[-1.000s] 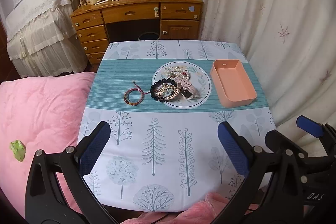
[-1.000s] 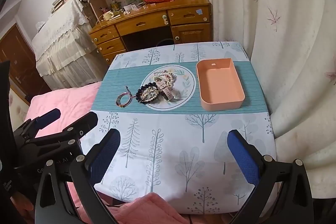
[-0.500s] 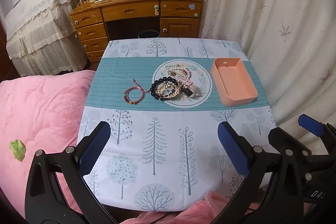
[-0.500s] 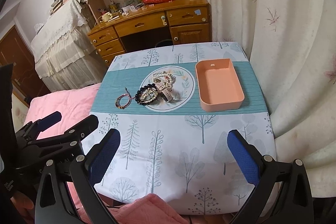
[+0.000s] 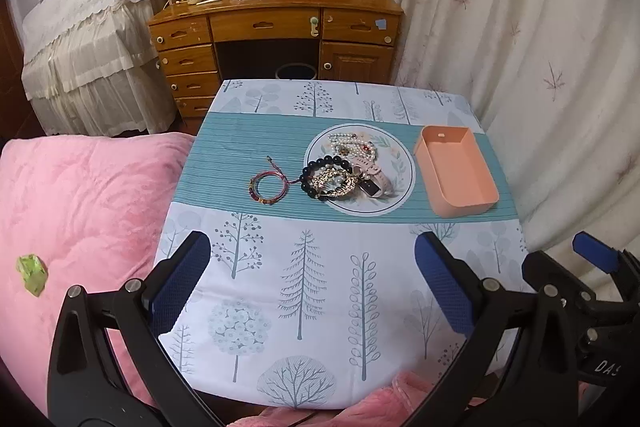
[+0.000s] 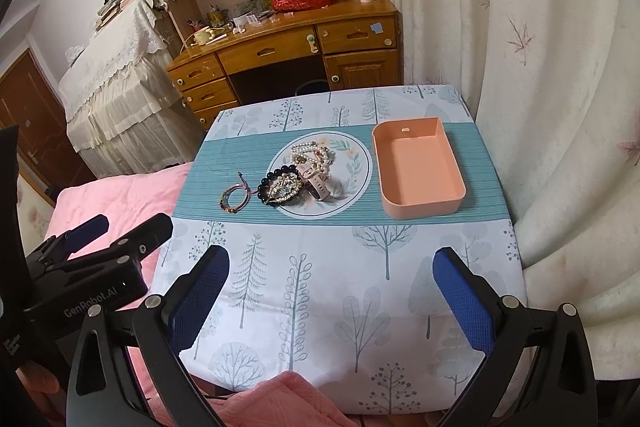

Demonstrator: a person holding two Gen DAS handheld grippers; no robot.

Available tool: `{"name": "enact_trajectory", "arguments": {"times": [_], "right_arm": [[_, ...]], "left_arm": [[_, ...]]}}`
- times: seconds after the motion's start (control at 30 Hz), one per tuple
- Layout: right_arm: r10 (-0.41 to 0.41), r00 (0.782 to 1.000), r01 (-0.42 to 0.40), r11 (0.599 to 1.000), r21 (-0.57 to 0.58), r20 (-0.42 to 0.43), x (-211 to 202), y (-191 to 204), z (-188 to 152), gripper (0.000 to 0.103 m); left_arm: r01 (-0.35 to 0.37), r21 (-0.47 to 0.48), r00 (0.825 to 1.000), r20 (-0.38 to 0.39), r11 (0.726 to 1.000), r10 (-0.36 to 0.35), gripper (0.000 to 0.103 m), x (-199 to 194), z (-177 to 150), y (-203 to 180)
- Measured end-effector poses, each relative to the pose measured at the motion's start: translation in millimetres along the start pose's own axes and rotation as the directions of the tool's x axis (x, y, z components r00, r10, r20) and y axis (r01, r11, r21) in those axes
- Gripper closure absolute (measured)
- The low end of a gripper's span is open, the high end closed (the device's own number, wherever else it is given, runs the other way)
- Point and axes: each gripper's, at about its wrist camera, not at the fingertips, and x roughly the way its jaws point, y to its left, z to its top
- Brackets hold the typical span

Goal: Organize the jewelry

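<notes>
Both the left gripper (image 5: 312, 279) and the right gripper (image 6: 330, 291) are held with jaws apart, empty, above the near tablecloth (image 5: 320, 287). Bracelets (image 5: 328, 179) are heaped left of the empty peach tray (image 5: 456, 171).

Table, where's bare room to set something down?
The near half of the table is bare, from the teal stripe to the front edge. The pink tray is empty. It is crowded mid-stripe, where the jewelry pile and the red cord bracelet lie.
</notes>
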Motion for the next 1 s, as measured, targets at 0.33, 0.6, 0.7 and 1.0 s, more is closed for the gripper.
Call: {"name": "enact_trajectory", "arguments": {"times": [0.33,0.6,0.7,1.0], "right_arm": [[0.001,1.000,-0.001,1.000,-0.018,-0.003,2,9,1,0.000],[0.001,1.000,-0.001,1.000,-0.019,-0.010,5,16,0,0.000],[-0.006,1.000,0.006,1.000,-0.014,-0.009,6,18,-2,0.000],[-0.056,0.998,0.056,0.998,0.000,0.010,14,37,-3,0.000]], "left_arm": [[0.001,-0.031,1.000,-0.008,1.000,-0.001,0.001,2,2,10],[0.017,-0.043,1.000,-0.024,0.999,-0.018,0.002,6,1,19],[0.019,-0.039,0.999,-0.032,0.999,-0.020,0.002,8,1,23],[0.106,0.011,0.986,-0.129,0.994,-0.103,0.002,34,5,34]]}}
